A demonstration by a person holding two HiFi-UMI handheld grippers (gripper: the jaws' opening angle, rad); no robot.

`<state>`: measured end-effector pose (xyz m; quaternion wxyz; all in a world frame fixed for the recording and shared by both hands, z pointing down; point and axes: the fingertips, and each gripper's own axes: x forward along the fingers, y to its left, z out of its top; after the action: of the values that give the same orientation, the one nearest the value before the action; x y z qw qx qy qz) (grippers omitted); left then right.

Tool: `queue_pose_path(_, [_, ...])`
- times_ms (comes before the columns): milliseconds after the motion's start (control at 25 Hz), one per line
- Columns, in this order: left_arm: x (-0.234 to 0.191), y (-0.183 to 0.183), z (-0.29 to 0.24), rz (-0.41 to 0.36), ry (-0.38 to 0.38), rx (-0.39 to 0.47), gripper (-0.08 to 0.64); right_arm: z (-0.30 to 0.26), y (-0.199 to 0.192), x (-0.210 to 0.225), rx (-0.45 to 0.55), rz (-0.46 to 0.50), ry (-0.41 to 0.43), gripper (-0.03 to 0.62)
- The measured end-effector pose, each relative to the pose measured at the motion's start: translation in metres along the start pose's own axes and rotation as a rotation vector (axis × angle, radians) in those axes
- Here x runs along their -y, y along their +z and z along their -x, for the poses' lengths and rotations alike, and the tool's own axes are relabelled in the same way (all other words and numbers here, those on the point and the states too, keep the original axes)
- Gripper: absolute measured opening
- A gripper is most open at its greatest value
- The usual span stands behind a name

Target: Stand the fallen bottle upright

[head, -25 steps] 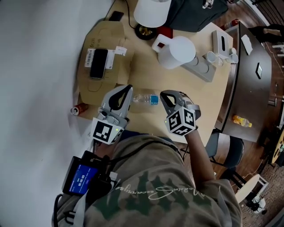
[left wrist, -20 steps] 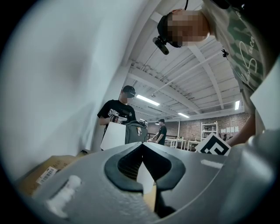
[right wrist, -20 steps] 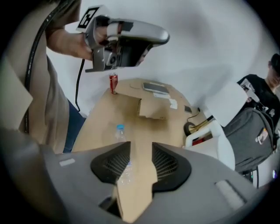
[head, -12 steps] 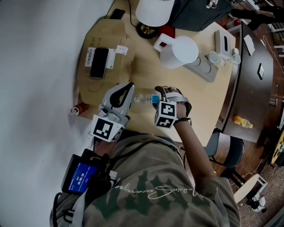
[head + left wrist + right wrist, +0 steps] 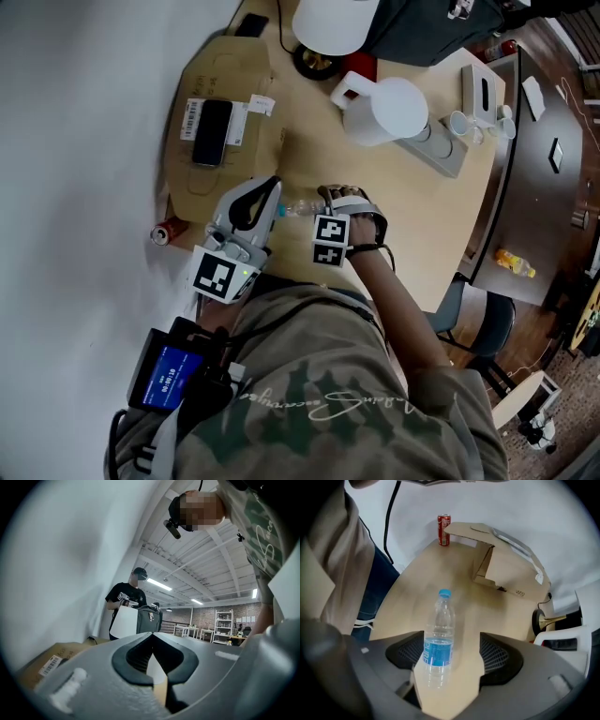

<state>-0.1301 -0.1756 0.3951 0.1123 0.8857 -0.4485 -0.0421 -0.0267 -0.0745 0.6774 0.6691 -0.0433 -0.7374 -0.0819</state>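
A clear water bottle [image 5: 438, 637] with a blue label and blue cap lies flat on the pale wooden table [image 5: 412, 216]. In the head view only its cap end [image 5: 292, 209] shows, between the two grippers. My right gripper [image 5: 452, 657] points straight down over the bottle. Its jaws are opening and the bottle lies between them, close to the left pad [image 5: 408, 652], with neither pad pressing on it. In the head view the right gripper [image 5: 330, 201] covers the bottle's label. My left gripper [image 5: 266, 195] stays level beside the cap, and its jaws [image 5: 151, 638] are shut on nothing.
A flattened cardboard box [image 5: 220, 94] with a phone [image 5: 210, 131] lies at the far left of the table. A red can [image 5: 444, 529] stands at the table's left edge. A white jug [image 5: 384, 111] and a grey power strip [image 5: 433, 148] sit farther back.
My right gripper has come down and leftward over the bottle and rolled, now covering the blue label. Left gripper has hardly moved.
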Motion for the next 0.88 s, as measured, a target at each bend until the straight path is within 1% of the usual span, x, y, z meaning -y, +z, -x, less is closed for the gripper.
queue_pose_path(120, [-0.002, 0.002, 0.002, -0.009, 0.01, 0.005, 0.003, -0.01, -0.001, -0.003, -0.016, 0.02, 0.0, 0.37])
queue_pose_path(360, [-0.006, 0.004, 0.004, -0.028, 0.042, 0.009, 0.002, -0.03, -0.001, -0.015, -0.015, 0.034, 0.058, 0.376])
queue_pose_path(480, [-0.009, 0.001, 0.006, -0.031, 0.053, -0.015, 0.002, -0.042, -0.005, -0.023, -0.051, 0.074, 0.068, 0.374])
queue_pose_path(600, [-0.012, -0.001, 0.008, -0.027, 0.059, -0.02, 0.002, -0.052, -0.007, -0.029, -0.062, 0.075, 0.077, 0.37])
queue_pose_path(720, [-0.014, -0.007, 0.01, -0.029, 0.067, -0.053, 0.002, -0.056, -0.005, -0.028, -0.063, 0.072, 0.067, 0.344])
queue_pose_path(880, [-0.014, -0.007, 0.008, -0.029, 0.066, -0.059, 0.003, -0.058, -0.002, -0.021, -0.068, 0.071, 0.042, 0.339])
